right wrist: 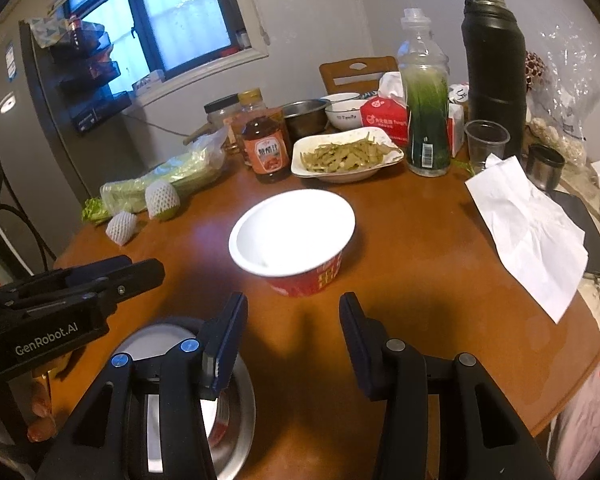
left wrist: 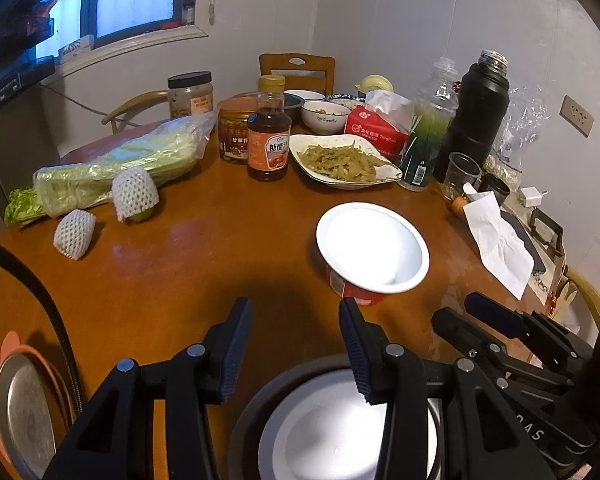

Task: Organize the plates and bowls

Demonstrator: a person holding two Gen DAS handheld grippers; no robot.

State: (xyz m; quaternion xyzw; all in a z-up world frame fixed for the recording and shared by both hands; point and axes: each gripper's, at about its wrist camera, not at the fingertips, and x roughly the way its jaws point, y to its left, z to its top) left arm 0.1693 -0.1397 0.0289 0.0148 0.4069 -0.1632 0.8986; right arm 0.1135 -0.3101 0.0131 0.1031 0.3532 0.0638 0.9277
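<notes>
**Stacked bowls sitting under parted jaws**

Nearest, a white bowl is nesting in a steel bowl beneath both grippers, left gripper and right gripper, jaws standing apart, gripping nothing. Beyond, an empty red cup is sitting mid-tabletop; a plate is holding green strips.

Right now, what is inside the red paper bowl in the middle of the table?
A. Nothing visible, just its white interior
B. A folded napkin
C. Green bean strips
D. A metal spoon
A. The red paper bowl shows only a bare white interior in both wrist views; the green strips lie on the white plate behind it, and the white paper sheet lies on the table to its right.
</notes>
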